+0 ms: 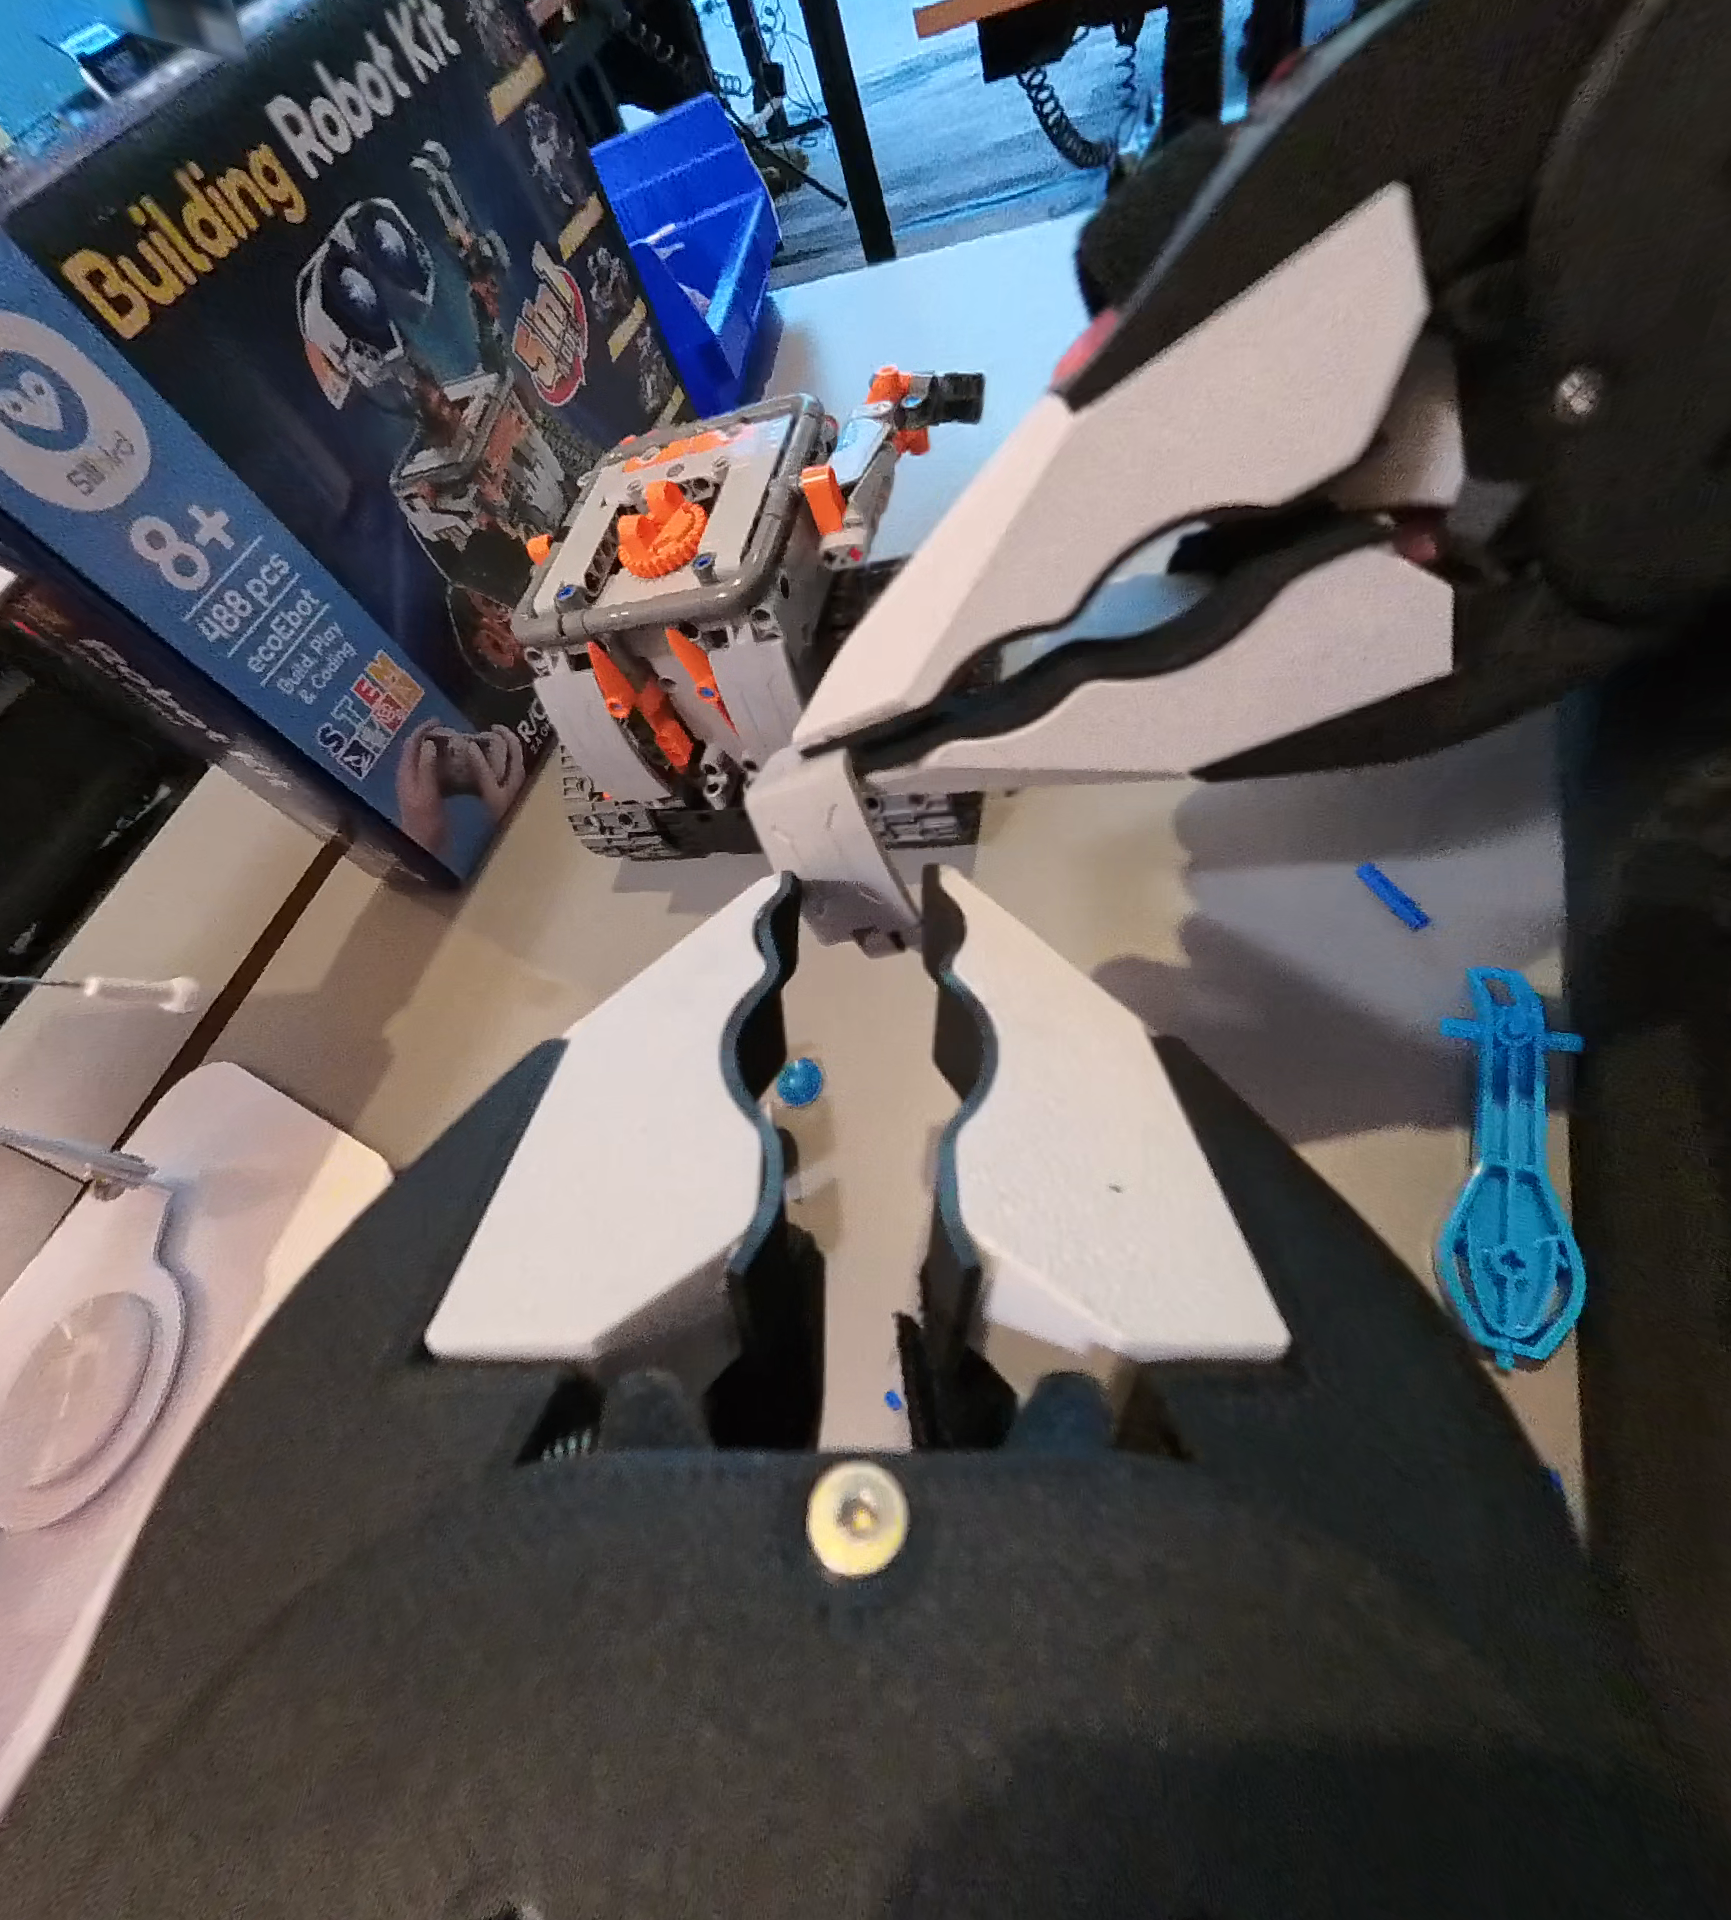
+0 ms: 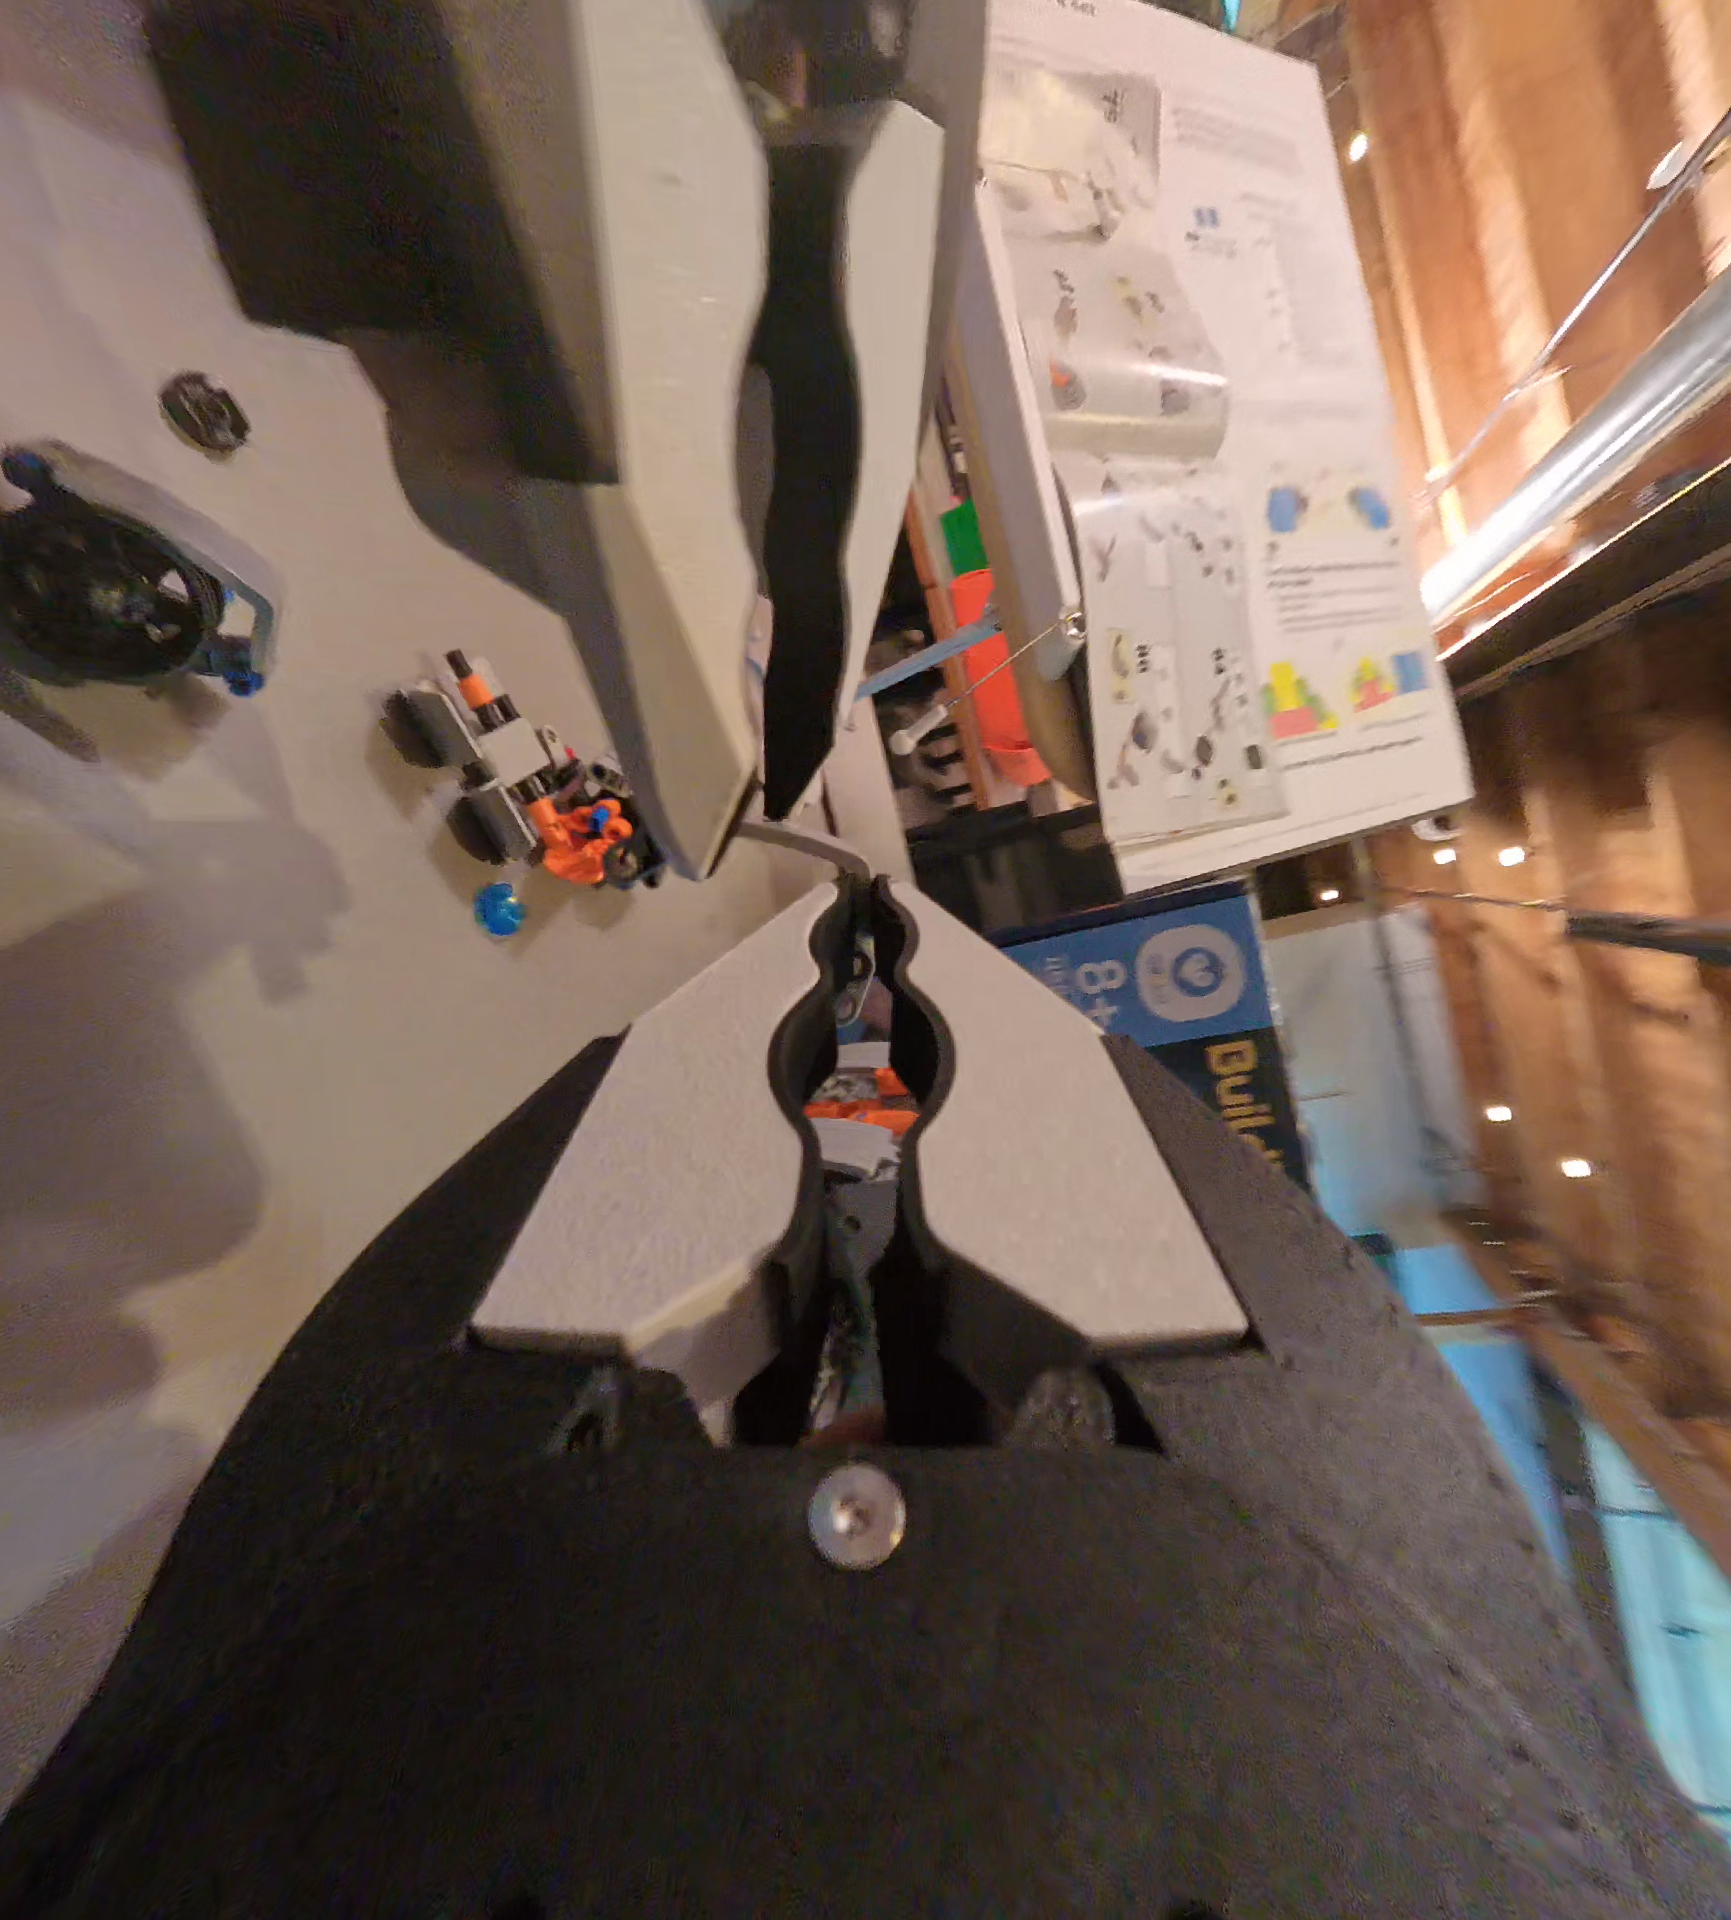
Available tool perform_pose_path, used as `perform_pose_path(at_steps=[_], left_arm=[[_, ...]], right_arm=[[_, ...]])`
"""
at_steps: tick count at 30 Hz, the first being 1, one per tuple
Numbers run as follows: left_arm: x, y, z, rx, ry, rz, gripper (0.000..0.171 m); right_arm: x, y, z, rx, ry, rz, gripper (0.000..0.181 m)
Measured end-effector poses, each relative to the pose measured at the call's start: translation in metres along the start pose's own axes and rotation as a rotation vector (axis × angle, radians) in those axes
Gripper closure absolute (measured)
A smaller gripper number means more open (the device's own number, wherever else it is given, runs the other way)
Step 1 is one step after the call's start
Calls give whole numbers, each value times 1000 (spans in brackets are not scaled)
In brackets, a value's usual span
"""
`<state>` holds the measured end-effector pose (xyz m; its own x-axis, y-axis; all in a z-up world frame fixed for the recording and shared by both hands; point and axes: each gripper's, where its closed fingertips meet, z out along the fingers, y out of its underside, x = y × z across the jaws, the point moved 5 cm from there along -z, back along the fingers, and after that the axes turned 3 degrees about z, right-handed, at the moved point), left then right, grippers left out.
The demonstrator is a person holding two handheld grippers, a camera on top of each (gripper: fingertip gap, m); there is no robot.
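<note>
Pale desk (image 1: pixel 487 966) underneath, cluttered workshop behind. Left gripper (image 1: pixel 861 883) low and roughly level over the desk, jaws apart, with the lower end of a curved grey panel piece (image 1: pixel 825 831) standing between their tips; cannot tell whether pressing it or merely bracketing it. Right gripper (image 2: pixel 861 896) rolled onto its side, reaching in from the right of the left jaws, jaws closed thin on the upper edge of the same piece, probably so as to carry it clear of the desk and leave the other end free for the opposite tips. Straight beyond both sets of jaws, close to the piece, a grey-and-orange brick robot (image 1: pixel 674 623) on tracks, with a printed kit box (image 1: pixel 248 436) standing behind it. Beneath the left jaws, a small blue pin (image 1: pixel 799 1081); well off to their right, a flat blue tool (image 1: pixel 1510 1174). Past the right jaws, a small brick subassembly (image 2: pixel 528 769) and a black wheel unit (image 2: pixel 113 592).
</note>
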<state>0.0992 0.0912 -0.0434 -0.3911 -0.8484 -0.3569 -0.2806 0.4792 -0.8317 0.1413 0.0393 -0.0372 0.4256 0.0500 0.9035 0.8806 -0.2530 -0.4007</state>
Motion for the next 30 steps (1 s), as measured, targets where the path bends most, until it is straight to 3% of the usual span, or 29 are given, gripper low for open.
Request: perform_pose_path(at_steps=[4,9,12,13,15,18,22,25,27,30], left_arm=[[-2,3,2,-19,-26,-14,152],[-2,7,5,-8,-41,-23,164],[-10,8,2,44,-16,-96,171],[-12,7,0,80,12,-141,171],[-13,1,-6,168,96,-220,171],[-20,-1,-12,222,148,-300,171],[-13,-5,-15,319,333,-387,171],[-10,-2,-13,328,401,-437,171],[-7,-2,-12,336,444,-471,171],[-5,-2,-9,342,486,-504,171]], right_arm=[[-7,-9,-1,-9,45,-96,181],[-10,-11,1,17,6,-57,180],[-9,-19,-2,177,-125,181,177],[-3,-22,-9,265,-188,294,166],[19,-22,-21,407,-231,486,164],[36,-8,-25,472,-316,653,167],[24,-8,-22,480,-408,620,164],[14,-12,-20,446,-371,495,157],[16,-12,-21,430,-325,468,170],[17,-13,-22,425,-307,457,174]])
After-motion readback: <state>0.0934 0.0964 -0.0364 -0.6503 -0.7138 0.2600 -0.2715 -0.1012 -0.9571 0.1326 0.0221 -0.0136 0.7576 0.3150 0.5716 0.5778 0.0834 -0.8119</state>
